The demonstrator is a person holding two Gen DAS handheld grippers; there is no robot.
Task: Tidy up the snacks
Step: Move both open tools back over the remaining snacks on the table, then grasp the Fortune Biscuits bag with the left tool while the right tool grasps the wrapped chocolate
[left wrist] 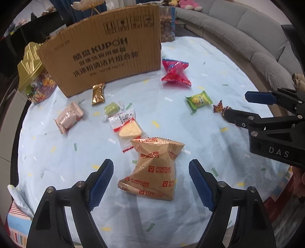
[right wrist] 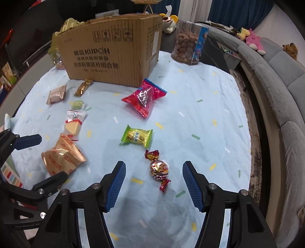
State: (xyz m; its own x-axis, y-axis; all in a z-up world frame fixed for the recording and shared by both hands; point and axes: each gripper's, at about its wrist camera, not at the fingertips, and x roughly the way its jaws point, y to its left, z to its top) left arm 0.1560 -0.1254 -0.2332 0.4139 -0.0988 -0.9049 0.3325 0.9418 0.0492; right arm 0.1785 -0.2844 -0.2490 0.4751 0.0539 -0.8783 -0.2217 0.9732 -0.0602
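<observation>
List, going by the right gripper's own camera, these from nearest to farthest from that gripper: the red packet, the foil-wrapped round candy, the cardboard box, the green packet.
1. Foil-wrapped round candy, between the open right gripper's fingers.
2. Green packet, just beyond it.
3. Red packet, mid-table.
4. Cardboard box, at the far edge.

My desk (right wrist: 209,106) wears a pale blue cloth flecked with confetti marks. A grey sofa (right wrist: 282,99) curves round its right side (plush toys (right wrist: 253,41) sit on the backrest). Dark blue curtains (right wrist: 238,13) hang behind it.
</observation>
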